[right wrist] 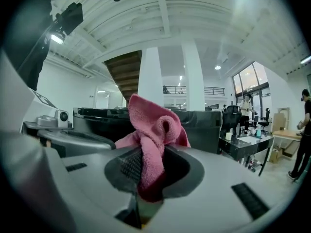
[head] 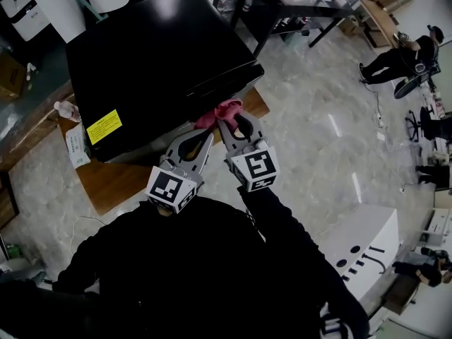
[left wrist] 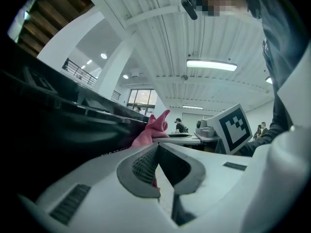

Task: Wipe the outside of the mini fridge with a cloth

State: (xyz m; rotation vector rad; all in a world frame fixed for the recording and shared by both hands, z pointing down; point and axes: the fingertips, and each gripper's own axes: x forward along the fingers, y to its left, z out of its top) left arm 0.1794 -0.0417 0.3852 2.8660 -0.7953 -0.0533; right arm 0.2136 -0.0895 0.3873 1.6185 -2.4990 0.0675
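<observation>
In the head view, the black mini fridge (head: 155,62) fills the upper left of the frame on a wooden bench (head: 120,179). The pink cloth (head: 224,110) lies bunched against the fridge's lower right edge, near the frame's middle. The left tongs (head: 205,136) and right tongs (head: 229,127) point up at the cloth, side by side.

In the left gripper view, the left tongs (left wrist: 156,147) are closed, with a thin pink strip caught in the seam. The cloth (left wrist: 154,129) rises just past the tips, and the fridge (left wrist: 58,125) is dark at the left.

In the right gripper view, the right tongs (right wrist: 153,154) are clamped on the cloth (right wrist: 150,125), which stands up at centre. The fridge (right wrist: 204,125) is behind it.
</observation>
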